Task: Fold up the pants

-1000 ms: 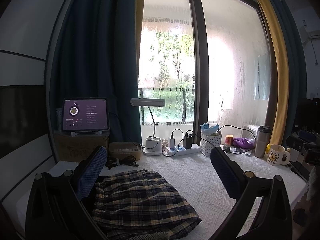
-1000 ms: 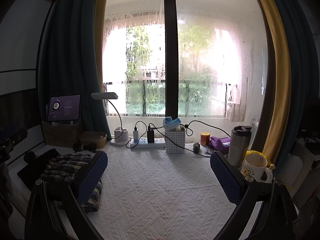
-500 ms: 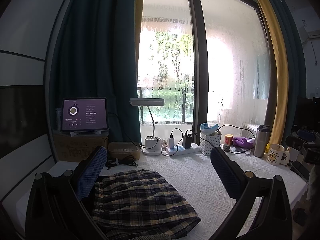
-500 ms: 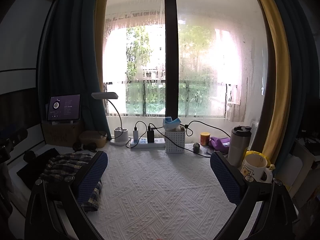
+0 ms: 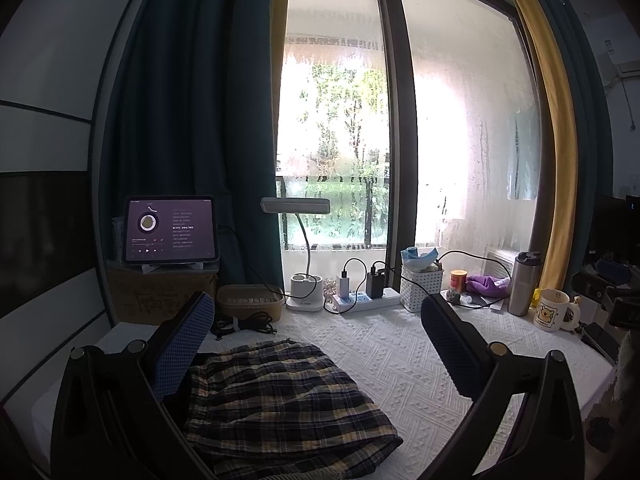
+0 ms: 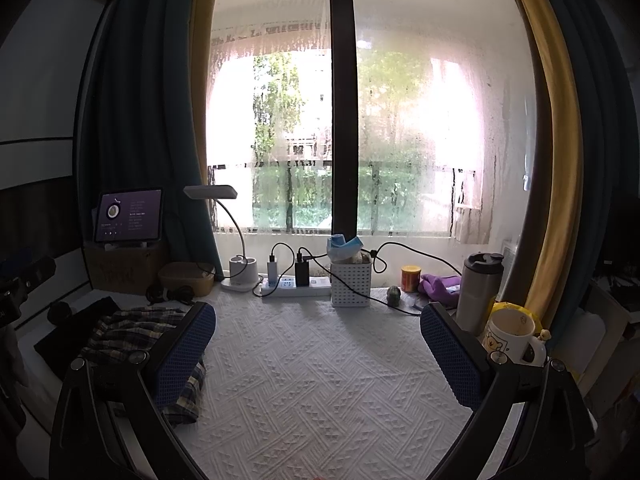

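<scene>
lying folded in the lower left of the left wrist view, the plaid pants [image 5: 280, 404] rest on the white textured cloth [image 5: 392, 368] covering the bench, between the fingers of the left tongs [image 5: 318, 340], whose blue pads stand wide apart above the fabric and hold nothing. in the right wrist view the right tongs [image 6: 318, 344] are likewise spread apart and empty over bare cloth, with the pants [image 6: 132, 328] at the lower left of the frame, partly hidden behind the left pad. farther back, along the window side of the bench, stand a woven basket [image 5: 250, 302] with a dark coiled cable [image 5: 244, 326] in front of it, a white desk lamp [image 5: 304, 248], a power strip [image 5: 364, 300] with chargers plugged in, a white perforated bin [image 5: 420, 284], a small orange can [image 5: 458, 280], a purple cloth [image 5: 488, 282], a steel tumbler [image 5: 524, 284] and a cartoon mug [image 5: 554, 310] at the right. at mid left a lit tablet [image 5: 170, 230] stands on a cardboard box [image 5: 160, 296]. behind everything, dark blue curtains [image 5: 192, 120] and a yellow curtain [image 5: 556, 120] frame the fogged window [image 5: 400, 120], with green trees outside.
</scene>
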### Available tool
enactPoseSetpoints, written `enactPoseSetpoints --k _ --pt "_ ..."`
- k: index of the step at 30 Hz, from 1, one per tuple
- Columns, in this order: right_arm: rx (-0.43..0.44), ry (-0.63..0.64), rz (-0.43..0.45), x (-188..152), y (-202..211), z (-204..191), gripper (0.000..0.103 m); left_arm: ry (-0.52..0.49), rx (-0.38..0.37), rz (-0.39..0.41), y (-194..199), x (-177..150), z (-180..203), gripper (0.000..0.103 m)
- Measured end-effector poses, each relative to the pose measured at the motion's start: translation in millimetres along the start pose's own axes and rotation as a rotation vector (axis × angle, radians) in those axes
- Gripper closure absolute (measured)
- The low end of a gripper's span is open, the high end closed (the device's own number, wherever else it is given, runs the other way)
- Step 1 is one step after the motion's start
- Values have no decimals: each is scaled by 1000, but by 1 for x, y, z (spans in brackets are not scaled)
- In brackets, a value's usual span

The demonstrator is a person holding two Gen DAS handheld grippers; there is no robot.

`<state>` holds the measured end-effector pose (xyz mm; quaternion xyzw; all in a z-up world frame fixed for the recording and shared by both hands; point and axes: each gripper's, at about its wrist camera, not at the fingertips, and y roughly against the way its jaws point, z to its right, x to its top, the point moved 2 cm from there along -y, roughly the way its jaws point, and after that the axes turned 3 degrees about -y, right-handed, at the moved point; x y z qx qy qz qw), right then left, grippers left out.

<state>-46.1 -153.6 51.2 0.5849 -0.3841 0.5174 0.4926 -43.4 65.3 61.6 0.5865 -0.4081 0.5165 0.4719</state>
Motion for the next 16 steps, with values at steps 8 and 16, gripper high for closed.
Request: enactPoseSetpoints --k 8,16 --pt "-1 0 -1 0 0 -1 0 -1 -1 -1 -1 1 -1 1" --pt "1 1 -3 1 -1 -1 0 6 -12 14 -1 1 -4 1"
